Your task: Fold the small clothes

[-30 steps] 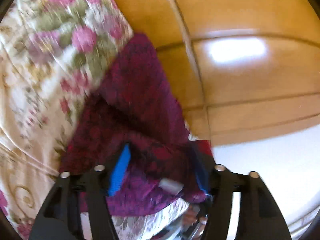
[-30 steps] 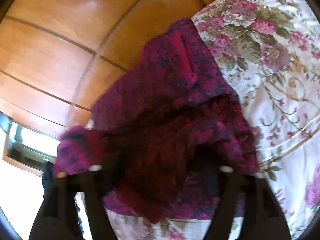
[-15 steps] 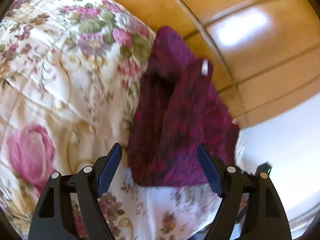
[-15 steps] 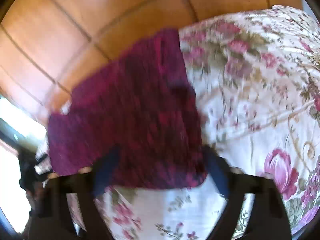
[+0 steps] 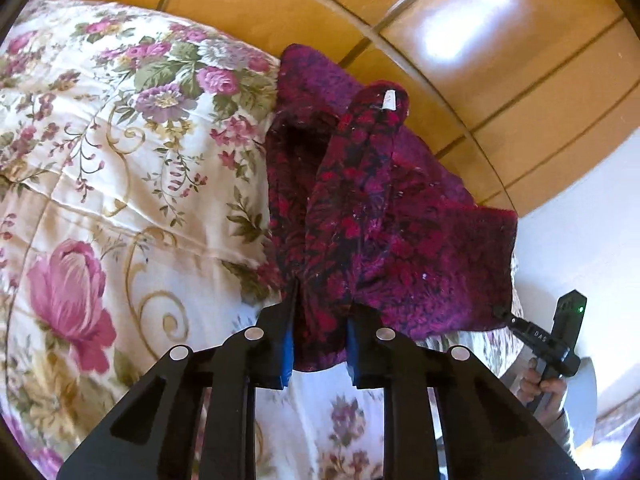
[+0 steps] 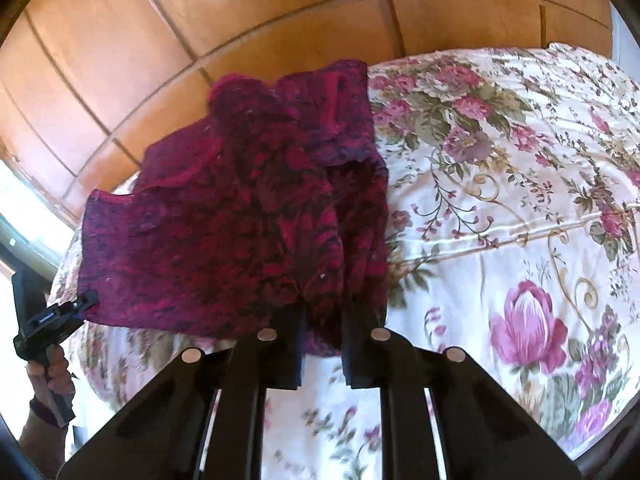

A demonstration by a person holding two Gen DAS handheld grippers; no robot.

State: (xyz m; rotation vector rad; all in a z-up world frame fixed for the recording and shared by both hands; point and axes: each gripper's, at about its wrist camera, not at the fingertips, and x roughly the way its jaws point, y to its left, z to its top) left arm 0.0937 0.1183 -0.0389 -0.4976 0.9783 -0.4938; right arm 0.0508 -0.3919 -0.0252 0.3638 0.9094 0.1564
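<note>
A dark magenta patterned knit garment (image 5: 400, 220) lies on a floral bedspread (image 5: 120, 160) beside the wooden panelling. My left gripper (image 5: 320, 304) has a fold of the garment's near edge between its fingers, and its jaws are closing on that fold. A small white tag (image 5: 388, 100) shows at the garment's far end. In the right wrist view the same garment (image 6: 224, 232) spreads to the left, and my right gripper (image 6: 322, 312) is shut on its near hem. Each gripper appears in the other's view, pinching a lower corner: right gripper (image 5: 504, 314), left gripper (image 6: 86, 300).
Glossy wooden panelling (image 5: 480, 40) rises just behind the garment. The bedspread (image 6: 500, 200) stretches wide on the side away from it. A white wall (image 5: 580, 220) and a person's hand (image 5: 548, 388) on the other gripper's handle show at the right edge.
Half a second ago both grippers stood open before the garment lying on the bed. Both have since moved onto its near edge and their fingers have come together on the fabric.
</note>
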